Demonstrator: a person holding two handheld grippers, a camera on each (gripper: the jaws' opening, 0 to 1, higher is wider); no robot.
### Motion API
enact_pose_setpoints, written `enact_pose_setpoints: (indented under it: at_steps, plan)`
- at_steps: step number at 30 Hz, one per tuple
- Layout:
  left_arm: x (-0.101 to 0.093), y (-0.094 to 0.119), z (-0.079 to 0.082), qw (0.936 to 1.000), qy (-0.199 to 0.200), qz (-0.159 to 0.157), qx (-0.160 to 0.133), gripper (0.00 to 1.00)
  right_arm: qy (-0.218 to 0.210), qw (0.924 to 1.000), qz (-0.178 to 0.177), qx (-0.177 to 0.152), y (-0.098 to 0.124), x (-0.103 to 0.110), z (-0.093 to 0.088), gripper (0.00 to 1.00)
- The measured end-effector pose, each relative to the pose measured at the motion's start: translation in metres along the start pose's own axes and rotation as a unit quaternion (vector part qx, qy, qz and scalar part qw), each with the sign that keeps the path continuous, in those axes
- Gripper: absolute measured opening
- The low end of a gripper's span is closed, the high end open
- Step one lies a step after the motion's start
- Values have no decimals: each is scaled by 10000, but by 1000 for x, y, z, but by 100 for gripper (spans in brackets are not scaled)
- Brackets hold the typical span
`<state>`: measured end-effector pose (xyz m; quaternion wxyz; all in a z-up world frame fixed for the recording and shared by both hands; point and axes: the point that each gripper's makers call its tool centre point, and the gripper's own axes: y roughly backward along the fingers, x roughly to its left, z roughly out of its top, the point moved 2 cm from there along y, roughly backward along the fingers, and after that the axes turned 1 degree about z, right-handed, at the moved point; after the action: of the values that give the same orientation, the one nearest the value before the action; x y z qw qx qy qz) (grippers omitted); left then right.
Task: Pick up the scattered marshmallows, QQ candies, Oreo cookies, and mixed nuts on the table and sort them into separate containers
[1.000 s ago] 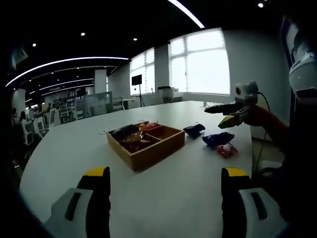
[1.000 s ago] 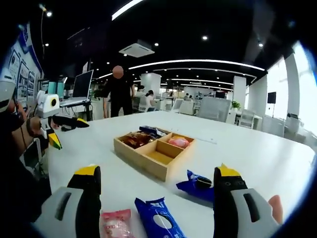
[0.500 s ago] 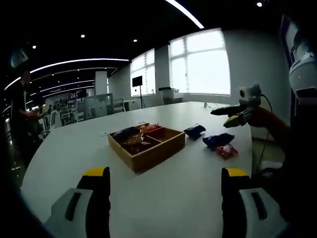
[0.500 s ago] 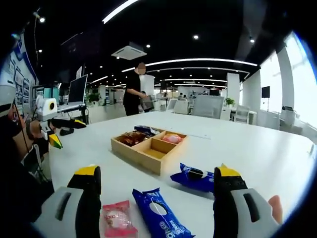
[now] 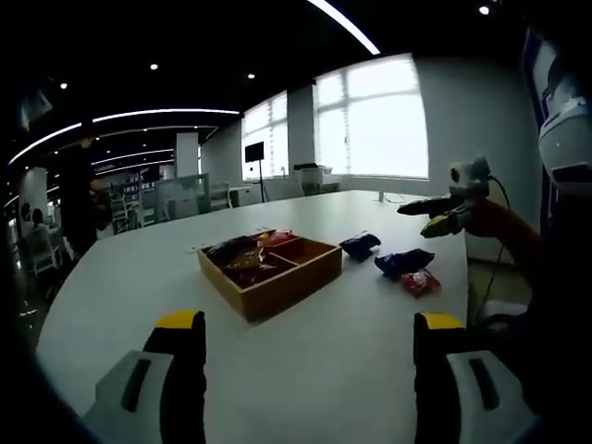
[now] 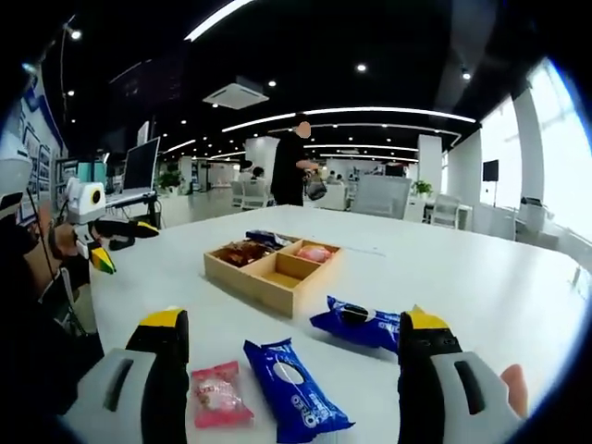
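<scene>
Left gripper view: my left gripper (image 5: 310, 370) jaws spread, empty; wooden tray (image 5: 271, 268) ahead, packets beyond to its right.

Right gripper view: my right gripper (image 6: 292, 370) jaws spread, empty; Oreo packet (image 6: 294, 400) between jaws, long axis running away from me; pink packet (image 6: 217, 395) beside left jaw. Right arm nearer.

In the right gripper view, the dark-clothed standing person (image 6: 294, 171) now stands at 12 o'clock beyond the wooden divided tray (image 6: 274, 265), having crossed from 11 o'clock; the blue cookie packets (image 6: 294, 400) appear nearer the camera.
</scene>
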<state>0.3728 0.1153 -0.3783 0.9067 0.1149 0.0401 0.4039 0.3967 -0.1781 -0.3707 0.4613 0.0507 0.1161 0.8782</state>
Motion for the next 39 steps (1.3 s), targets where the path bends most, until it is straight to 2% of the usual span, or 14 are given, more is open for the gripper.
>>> enact_pose_setpoints:
  at_steps: [8, 24, 26, 28, 30, 35, 38, 39]
  plan:
    - [0, 0, 2, 10000, -35, -5, -3, 96, -30, 9999, 31, 103, 4, 3, -6, 89]
    - [-3, -1, 1, 10000, -35, -33, 11, 96, 79, 9989, 320, 327, 14, 27, -12, 81]
    - [-3, -2, 1, 10000, -41, -36, 22, 96, 113, 9980, 465, 408, 14, 34, -16, 77]
    - [-3, -3, 1, 10000, -35, -53, 33, 96, 133, 9950, 717, 689, 14, 45, -26, 70]
    - [-5, -4, 1, 10000, -23, -83, 25, 96, 210, 9936, 777, 787, 11, 51, -31, 69]
    - [-4, -6, -2, 9999, -11, -107, 53, 96, 240, 9912, 922, 918, 9, 58, -38, 64]
    - [-4, -8, -3, 9999, -26, -121, 76, 96, 226, 9904, 976, 948, 10, 61, -39, 54]
    - [-4, -8, -3, 9999, -26, -125, 77, 96, 214, 9891, 1100, 957, 11, 66, -39, 50]
